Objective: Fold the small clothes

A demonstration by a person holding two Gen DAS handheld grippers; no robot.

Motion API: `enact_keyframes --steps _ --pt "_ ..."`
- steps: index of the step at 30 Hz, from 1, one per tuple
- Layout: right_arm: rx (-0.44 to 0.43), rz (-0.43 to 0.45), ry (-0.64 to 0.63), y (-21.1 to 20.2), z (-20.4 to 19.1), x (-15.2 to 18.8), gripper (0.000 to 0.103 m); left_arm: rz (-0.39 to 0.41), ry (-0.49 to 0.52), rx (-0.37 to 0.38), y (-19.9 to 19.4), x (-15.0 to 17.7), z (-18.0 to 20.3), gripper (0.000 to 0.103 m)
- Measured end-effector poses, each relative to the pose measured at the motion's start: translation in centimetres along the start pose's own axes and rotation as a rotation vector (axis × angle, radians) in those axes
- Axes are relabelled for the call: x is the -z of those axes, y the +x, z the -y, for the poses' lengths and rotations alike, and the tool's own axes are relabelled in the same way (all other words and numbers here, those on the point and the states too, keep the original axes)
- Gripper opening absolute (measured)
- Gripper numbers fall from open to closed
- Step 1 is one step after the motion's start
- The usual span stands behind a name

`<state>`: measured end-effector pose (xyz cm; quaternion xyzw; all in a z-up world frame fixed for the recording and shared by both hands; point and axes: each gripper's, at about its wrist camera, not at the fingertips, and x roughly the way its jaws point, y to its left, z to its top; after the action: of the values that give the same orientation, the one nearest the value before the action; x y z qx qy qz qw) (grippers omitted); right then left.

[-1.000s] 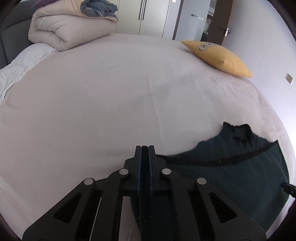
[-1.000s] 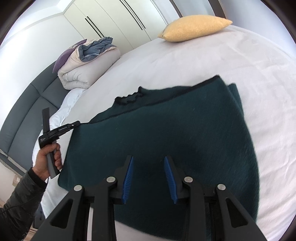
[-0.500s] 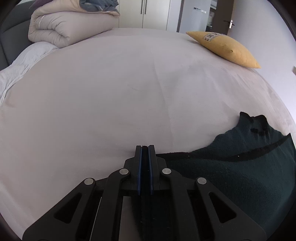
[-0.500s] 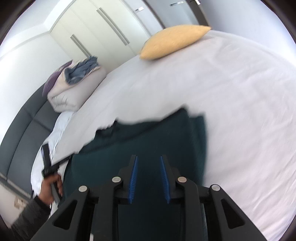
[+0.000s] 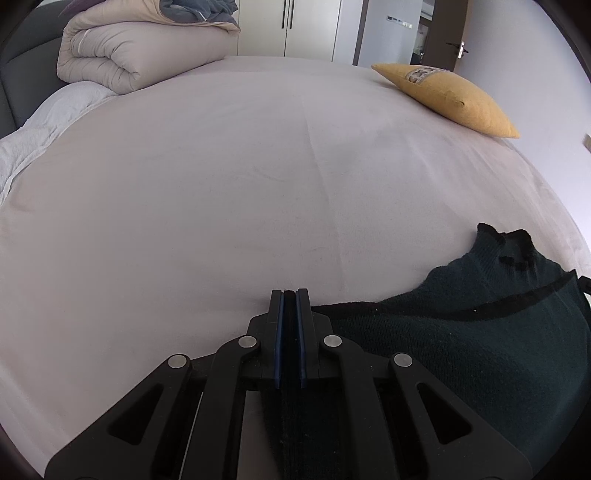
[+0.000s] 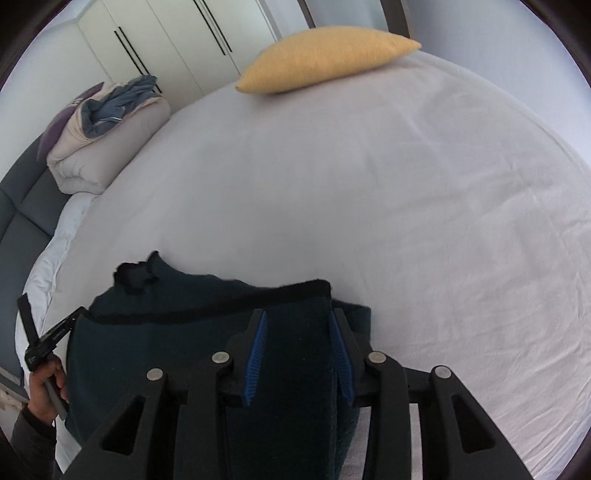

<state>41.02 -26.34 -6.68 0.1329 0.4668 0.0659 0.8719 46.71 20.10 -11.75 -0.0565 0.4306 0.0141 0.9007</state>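
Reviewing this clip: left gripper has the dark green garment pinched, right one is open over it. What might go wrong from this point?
1. The right gripper is open around a thick fold of the garment; closing here may catch only some layers, so the fold sags.
2. The left gripper is shut on one edge only; pulling might drag the garment across the bed sheet and skew it.

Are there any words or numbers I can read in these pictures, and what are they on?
No text is clear enough to quote.
Yellow pillow: a pale patch with a pattern, too blurred to read.
Left tool: small pale marks on its dark body, too small to read.
Dark green sweater: no label shows.
Wall panel beside the wardrobe: tiny marks, unreadable.
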Motion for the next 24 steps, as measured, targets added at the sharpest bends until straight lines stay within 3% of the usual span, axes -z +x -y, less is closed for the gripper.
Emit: enact_keyframes --steps 3,9,11,21,24 --pt "0.016 -0.007 0.025 0.1 0.7 0.0 0.009 0.001 0.002 -0.004 -0.1 0.0 0.2 0.005" --pt "-0.056 0.015 0.107 -0.7 2.2 -0.1 0.012 0.001 0.003 -0.006 -0.1 -0.1 0.4 0.005" --pt "-0.063 -0.004 0.106 -0.5 2.3 -0.2 0.016 0.002 0.002 -0.005 -0.1 -0.1 0.4 0.005" --pt "-0.100 -0.087 0.222 0.6 3.7 -0.7 0.017 0.003 -0.009 0.005 0.2 -0.2 0.5 0.005" --pt "-0.122 -0.117 0.190 1.4 3.2 -0.7 0.017 0.002 -0.008 0.003 0.2 -0.1 0.5 0.005"
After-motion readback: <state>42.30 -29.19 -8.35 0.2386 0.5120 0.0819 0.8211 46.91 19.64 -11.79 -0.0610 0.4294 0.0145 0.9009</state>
